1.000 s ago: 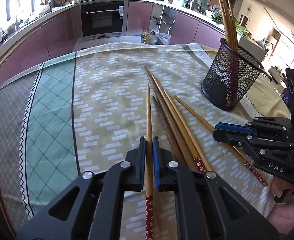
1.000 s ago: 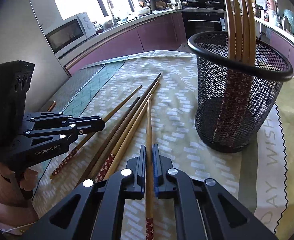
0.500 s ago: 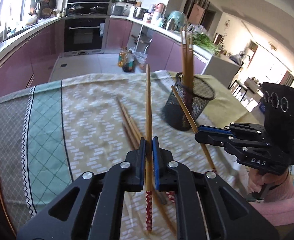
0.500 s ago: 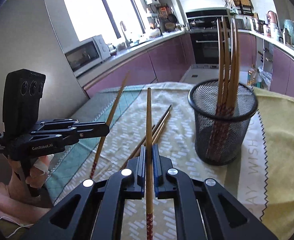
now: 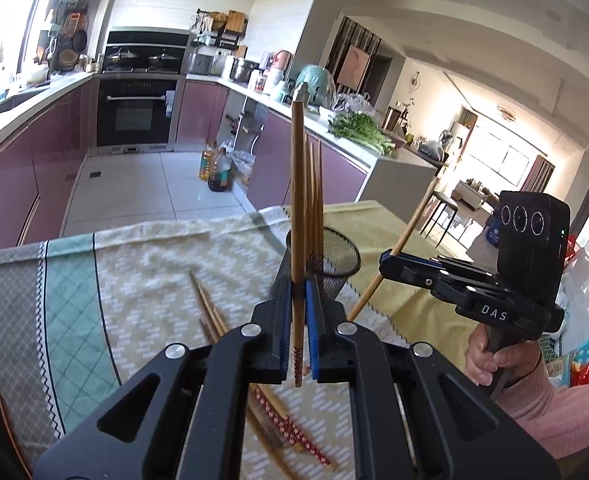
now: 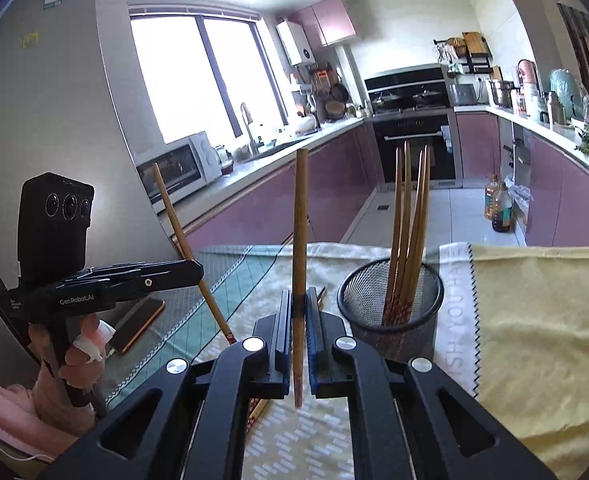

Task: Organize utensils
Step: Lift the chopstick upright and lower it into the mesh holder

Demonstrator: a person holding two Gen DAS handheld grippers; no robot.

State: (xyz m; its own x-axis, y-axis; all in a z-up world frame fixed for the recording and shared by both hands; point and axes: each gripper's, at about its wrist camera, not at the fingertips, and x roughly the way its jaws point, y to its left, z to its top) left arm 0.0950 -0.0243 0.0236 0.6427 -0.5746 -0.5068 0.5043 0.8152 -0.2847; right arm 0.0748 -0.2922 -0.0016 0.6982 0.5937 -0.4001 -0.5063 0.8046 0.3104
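Now left fingers (image 5: 297,308) clamped on upright chopstick (image 5: 297,200); right fingers (image 6: 299,312) likewise, chopstick (image 6: 300,220)

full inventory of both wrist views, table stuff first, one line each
chopstick in left gripper: 1, wood with red patterned end, clamped, clear of the table
chopstick in right gripper: 1, same, clamped, clear of the table
mesh cup: 1, black, on tablecloth
chopsticks in cup: about 4, wood, upright
loose chopsticks: several, wood, on tablecloth
tablecloth: 1, beige, green, grey
yellow cloth: 1, beside cup
phone: 1, dark, table edge
left gripper: black, blue pads, shut
right gripper: same, shut
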